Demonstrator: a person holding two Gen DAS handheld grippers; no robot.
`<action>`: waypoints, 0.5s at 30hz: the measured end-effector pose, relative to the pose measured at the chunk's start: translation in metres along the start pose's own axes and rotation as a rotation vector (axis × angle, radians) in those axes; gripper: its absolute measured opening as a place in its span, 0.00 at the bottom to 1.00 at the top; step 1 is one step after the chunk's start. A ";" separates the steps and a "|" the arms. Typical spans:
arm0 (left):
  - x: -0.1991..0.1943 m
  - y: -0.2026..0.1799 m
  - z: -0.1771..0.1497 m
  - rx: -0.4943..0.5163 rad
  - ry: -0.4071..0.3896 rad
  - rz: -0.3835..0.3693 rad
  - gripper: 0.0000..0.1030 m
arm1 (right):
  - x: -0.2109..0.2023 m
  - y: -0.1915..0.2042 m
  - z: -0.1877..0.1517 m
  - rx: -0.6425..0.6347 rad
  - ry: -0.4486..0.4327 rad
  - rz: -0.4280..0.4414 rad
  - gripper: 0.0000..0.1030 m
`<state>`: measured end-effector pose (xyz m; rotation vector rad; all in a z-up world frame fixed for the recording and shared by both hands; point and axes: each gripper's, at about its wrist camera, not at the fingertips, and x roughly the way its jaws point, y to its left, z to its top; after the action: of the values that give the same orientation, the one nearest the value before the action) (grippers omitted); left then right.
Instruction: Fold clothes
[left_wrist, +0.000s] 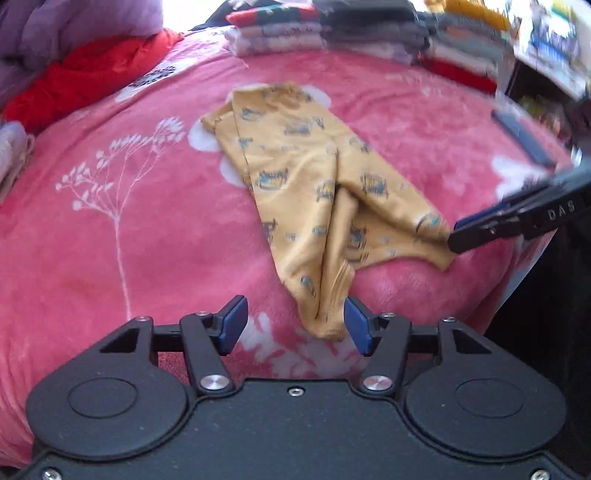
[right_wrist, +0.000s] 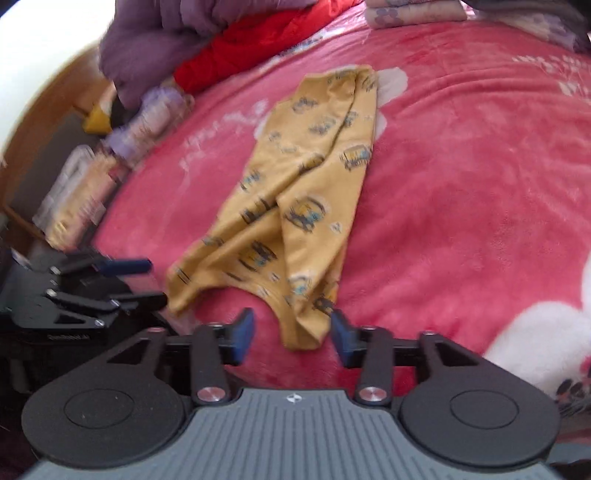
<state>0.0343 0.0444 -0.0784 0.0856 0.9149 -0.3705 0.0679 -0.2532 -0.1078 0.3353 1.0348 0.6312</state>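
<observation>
I see the pants lying on the pink blanket, mustard yellow with a repeated blue and dark print. They lie mostly flat but rumpled, waist end far from me, the two legs running toward me with a dark crease between them. One leg end reaches down to between my left jaws. The other leg is spread out sideways, its cuff corner by my right jaws. The fabric is unfolded.
</observation>
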 end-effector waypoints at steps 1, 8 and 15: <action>-0.004 0.007 0.006 -0.043 -0.025 -0.010 0.55 | -0.003 -0.004 0.004 0.020 -0.022 0.010 0.53; 0.024 0.060 0.062 -0.311 -0.120 -0.045 0.55 | 0.027 -0.050 0.053 0.129 -0.138 0.001 0.53; 0.104 0.117 0.100 -0.604 -0.112 -0.166 0.51 | 0.076 -0.095 0.109 0.243 -0.214 0.033 0.52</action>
<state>0.2084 0.1016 -0.1086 -0.5628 0.8924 -0.2360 0.2209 -0.2759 -0.1588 0.6204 0.9025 0.4872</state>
